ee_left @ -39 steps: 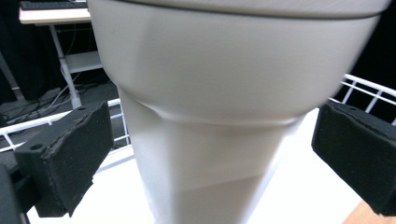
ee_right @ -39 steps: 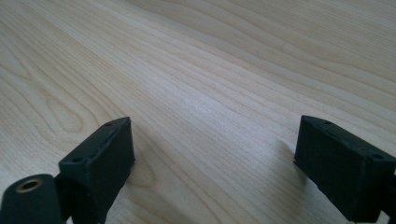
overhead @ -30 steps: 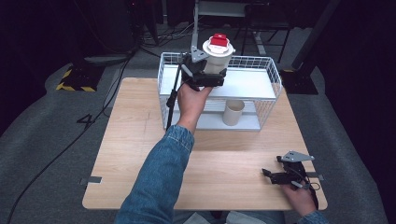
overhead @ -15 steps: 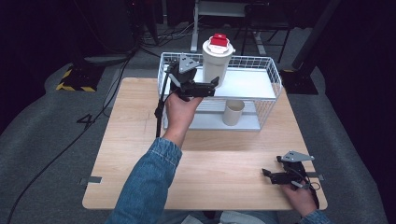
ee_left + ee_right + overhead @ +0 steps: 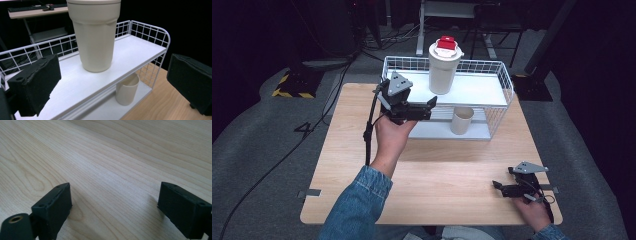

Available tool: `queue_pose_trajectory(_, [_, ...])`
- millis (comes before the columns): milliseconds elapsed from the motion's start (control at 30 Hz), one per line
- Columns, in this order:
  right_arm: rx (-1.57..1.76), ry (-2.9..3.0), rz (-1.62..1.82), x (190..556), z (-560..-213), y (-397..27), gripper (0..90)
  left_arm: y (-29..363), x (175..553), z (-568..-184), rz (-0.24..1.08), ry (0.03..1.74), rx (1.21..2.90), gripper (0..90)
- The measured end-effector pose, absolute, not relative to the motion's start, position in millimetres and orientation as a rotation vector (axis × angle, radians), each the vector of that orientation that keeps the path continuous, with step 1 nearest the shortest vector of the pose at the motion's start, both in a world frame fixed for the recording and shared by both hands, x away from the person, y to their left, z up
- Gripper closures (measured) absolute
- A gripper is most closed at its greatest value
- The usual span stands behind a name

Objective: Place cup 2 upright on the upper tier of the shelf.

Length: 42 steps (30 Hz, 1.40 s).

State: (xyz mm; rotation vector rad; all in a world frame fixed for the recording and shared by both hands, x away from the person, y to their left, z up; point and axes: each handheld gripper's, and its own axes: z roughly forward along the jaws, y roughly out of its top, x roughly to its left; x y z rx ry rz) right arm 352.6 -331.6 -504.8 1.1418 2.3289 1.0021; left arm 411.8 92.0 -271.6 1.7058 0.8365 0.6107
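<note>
In the high view, the tall cream cup (image 5: 445,67) with a red-topped lid stood upright on the top shelf of the white wire rack (image 5: 504,80) at the far edge of the wooden table (image 5: 447,170), near the middle of the shelf, with bare shelf to either side of it. A smaller open cup (image 5: 460,120) stood on the lower shelf beneath. The left gripper (image 5: 428,107) hung just in front of the rack's left half, jaws apart and empty, near the tall cup but clear of it. The right gripper (image 5: 498,187) lay low near the table's front right corner, close to the front edge, with a broad stretch of bare wood between it and the rack.

In the left gripper view, the two black jaws stood wide on either side, nothing between them; the tall cup (image 5: 96,35) rose ahead on the shelf, free of the wire rim (image 5: 150,32) behind it, and the smaller cup (image 5: 127,90) sat under the shelf's front edge.

In the right gripper view, the jaws stood apart over bare tabletop (image 5: 112,157), gripping nothing.
</note>
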Motion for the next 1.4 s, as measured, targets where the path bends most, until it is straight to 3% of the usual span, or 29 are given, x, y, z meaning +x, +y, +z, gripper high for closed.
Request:
queue_pose_trajectory(733, [1.14, 2.328, 1.003, 353, -505, -331, 12.1, 130, 356, -306, 0.641, 0.822, 1.802, 0.0])
queue_pose_trajectory(1400, [1.141, 2.327, 1.004, 353, -505, -331, 12.1, 153, 329, -362, 0.542, 0.909, 1.854, 0.0])
